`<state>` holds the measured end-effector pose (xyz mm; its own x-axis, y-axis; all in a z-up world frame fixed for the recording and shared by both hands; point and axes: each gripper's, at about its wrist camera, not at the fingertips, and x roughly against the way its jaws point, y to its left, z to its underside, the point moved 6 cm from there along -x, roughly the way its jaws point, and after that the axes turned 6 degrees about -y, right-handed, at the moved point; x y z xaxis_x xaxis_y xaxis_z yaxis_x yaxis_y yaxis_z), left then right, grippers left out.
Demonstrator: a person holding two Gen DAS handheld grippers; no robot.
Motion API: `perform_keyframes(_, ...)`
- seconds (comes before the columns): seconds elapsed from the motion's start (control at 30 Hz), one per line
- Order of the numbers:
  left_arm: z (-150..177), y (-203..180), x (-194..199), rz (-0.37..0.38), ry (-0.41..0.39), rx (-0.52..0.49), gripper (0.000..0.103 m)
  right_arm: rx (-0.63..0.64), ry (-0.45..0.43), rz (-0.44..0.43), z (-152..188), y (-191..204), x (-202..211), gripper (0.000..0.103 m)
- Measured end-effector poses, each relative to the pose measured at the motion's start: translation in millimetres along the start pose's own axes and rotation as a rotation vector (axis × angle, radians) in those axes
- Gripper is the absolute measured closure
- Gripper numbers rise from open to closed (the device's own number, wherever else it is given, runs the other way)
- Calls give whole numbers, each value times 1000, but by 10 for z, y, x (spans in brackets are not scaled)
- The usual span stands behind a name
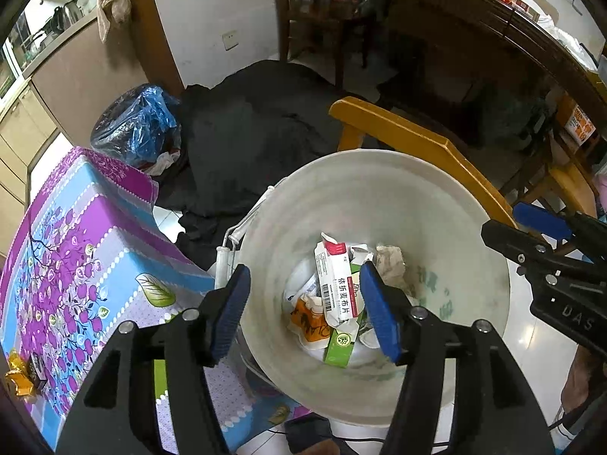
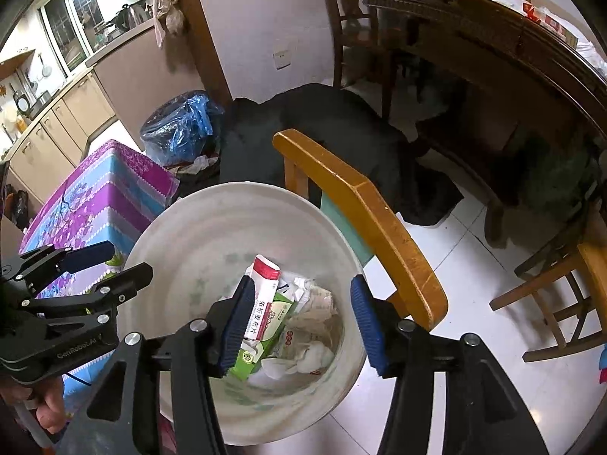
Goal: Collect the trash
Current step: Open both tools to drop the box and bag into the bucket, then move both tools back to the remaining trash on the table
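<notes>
Both grippers sit over the white bucket (image 1: pixel 436 204), pointing steeply down into it.

Left gripper (image 1: pixel 305 309): jaws apart, nothing between the pads, nothing held. Its blue pads (image 1: pixel 231 311) straddle the near-left side of the bucket rim, one pad outside the wall, the other over the inside.

Right gripper (image 2: pixel 299 326): also released, jaws apart and empty. From its own camera the left pad overlaps the red-and-white box (image 2: pixel 263 303), but I can't tell if it touches; the box looks lower down, inside the bucket. The right pad is at the bucket rim on the side next to the yellow chair (image 2: pixel 364 220).

Trash is in the bottom of the bucket: the red-and-white box leaning upright on the pile, a green carton (image 1: pixel 343 341) under it, an orange wrapper (image 1: pixel 309 322) beside that, plus crumpled paper (image 1: pixel 390 261) and white tissue (image 2: pixel 315 354).

Around the bucket: the yellow chair back touches or nearly touches its far-right side. A table with a purple-and-blue floral cloth (image 1: pixel 87 235) is just to its left. A gold wrapper (image 1: pixel 19 375) lies on that cloth, well away from the bucket. Beyond the table, a bin with a blue plastic bag (image 1: pixel 144 125). Dark cloth (image 1: pixel 258 129) on the floor behind the bucket.

In the right wrist view, a hand (image 2: pixel 49 405) grips the left tool's handle, left of the bucket.
</notes>
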<state>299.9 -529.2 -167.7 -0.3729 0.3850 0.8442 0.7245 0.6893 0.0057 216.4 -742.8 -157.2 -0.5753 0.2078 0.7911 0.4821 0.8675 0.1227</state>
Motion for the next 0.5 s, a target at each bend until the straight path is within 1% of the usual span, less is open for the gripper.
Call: perform_keyframes(0.5, 9, 32, 2, -6, -3, 2, 46, -2, -1, -3, -23, -37, 6, 49)
